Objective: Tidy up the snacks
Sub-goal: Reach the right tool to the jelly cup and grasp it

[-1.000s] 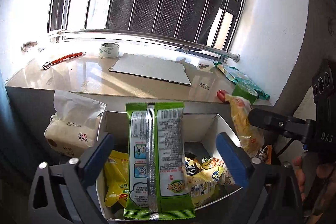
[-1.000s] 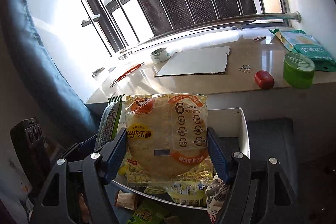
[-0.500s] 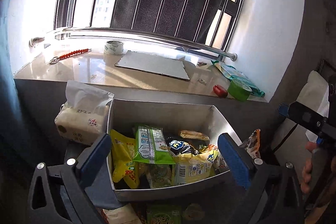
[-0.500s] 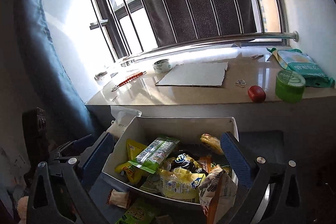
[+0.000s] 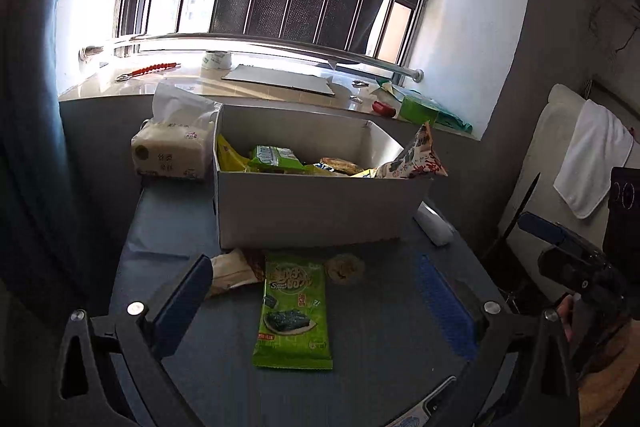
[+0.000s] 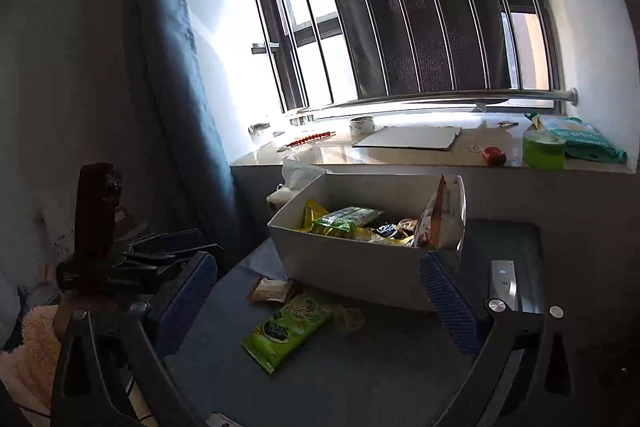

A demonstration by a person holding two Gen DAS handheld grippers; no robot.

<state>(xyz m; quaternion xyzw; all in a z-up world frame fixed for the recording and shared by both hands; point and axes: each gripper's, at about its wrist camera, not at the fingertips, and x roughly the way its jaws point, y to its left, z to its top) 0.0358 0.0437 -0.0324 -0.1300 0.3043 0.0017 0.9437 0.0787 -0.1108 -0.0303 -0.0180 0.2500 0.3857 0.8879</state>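
A white cardboard box point(image 5: 320, 211) point(image 6: 360, 267) holds several snack packets, and a red-and-white bag point(image 5: 416, 159) point(image 6: 434, 215) leans in its right corner. In front of the box, on the dark table, lie a green seaweed packet point(image 5: 294, 311) point(image 6: 290, 327), a beige wrapped snack point(image 5: 232, 269) point(image 6: 272, 291) and a small round clear-wrapped snack point(image 5: 344, 267) point(image 6: 348, 319). My left gripper point(image 5: 316, 307) stands open above the green packet, touching nothing. My right gripper point(image 6: 316, 303) is open and empty too, back from the box.
A tissue pack point(image 5: 172, 151) sits left of the box and a white device point(image 6: 503, 281) lies to its right. The windowsill point(image 6: 400, 157) behind carries a tape roll, cardboard, a green tub point(image 6: 543, 149) and a red object. A blue curtain point(image 6: 176, 87) hangs left.
The green packet and the chips packet that were between the fingers now lie in the box. Both grippers have pulled back from the box, and the loose snacks on the table have come into view.
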